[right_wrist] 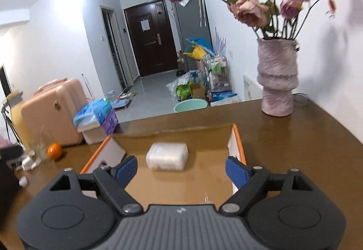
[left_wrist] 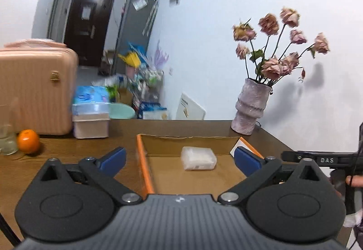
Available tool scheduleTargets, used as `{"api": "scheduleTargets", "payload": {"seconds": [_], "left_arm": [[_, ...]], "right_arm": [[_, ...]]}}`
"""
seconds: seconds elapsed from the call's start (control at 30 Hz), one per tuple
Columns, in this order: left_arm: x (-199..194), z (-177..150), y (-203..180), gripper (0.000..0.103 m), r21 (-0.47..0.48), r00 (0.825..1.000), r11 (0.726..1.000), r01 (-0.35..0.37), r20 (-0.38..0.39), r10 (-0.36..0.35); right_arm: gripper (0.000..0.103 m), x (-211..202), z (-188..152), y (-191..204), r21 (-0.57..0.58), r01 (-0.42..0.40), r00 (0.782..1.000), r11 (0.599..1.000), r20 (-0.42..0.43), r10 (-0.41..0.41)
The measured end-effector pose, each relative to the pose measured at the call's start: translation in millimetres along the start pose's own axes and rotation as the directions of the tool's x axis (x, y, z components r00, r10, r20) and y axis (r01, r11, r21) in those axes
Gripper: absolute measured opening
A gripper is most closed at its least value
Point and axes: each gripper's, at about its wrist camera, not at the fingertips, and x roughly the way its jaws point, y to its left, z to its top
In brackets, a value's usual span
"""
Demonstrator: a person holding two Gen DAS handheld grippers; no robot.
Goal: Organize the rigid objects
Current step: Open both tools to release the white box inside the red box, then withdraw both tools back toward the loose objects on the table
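A translucent white plastic case [left_wrist: 198,158] lies on the floor of a shallow cardboard box with orange edges [left_wrist: 142,159]. It also shows in the right wrist view [right_wrist: 167,156], inside the same box [right_wrist: 239,145]. My left gripper [left_wrist: 180,160] is open and empty, held above the box's near part. My right gripper [right_wrist: 181,169] is open and empty, just short of the case. An orange [left_wrist: 28,141] sits on the wooden table at the left and shows in the right wrist view too [right_wrist: 55,151].
A vase of dried pink roses [left_wrist: 250,107] stands at the table's back right. A pink suitcase [left_wrist: 34,91], a tissue box [left_wrist: 90,118] and a glass jar [left_wrist: 8,138] stand at the left. The other gripper's black body [left_wrist: 317,160] reaches in from the right.
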Motion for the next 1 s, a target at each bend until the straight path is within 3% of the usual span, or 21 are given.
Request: {"api": "scheduleTargets", "payload": {"seconds": [0.17, 0.3, 0.43, 0.67, 1.0], "left_arm": [[-73.0, -48.9, 12.3, 0.103, -0.019, 0.998, 0.999, 0.026, 0.059, -0.025], [-116.1, -91.0, 8.8, 0.103, 0.032, 0.992, 0.999, -0.029, 0.121, 0.025], [-137.6, -133.5, 4.7, 0.103, 0.046, 0.995, 0.999, -0.029, 0.099, 0.024], [-130.4, -179.5, -2.3, 0.103, 0.03, 0.999, 1.0, 0.008, -0.051, -0.007], [-112.9, -178.8, -29.2, 0.103, 0.036, 0.999, 0.999, 0.031, -0.046, -0.029]], "right_arm": [[0.09, -53.3, -56.3, 20.3, -0.035, 0.071, 0.995, 0.997, 0.076, -0.068], [0.096, -92.4, -104.2, 34.5, -0.013, 0.104, 0.987, 0.995, 0.122, -0.101], [0.1, -118.9, -150.2, 48.6, -0.028, 0.154, 0.979, 0.988, 0.143, -0.148], [0.1, -142.0, -203.2, 54.6, 0.053, 0.183, 0.975, 0.982, 0.116, -0.188], [0.1, -131.1, -200.9, 64.0, -0.024, 0.18, 0.98, 0.983, 0.086, -0.177]]}}
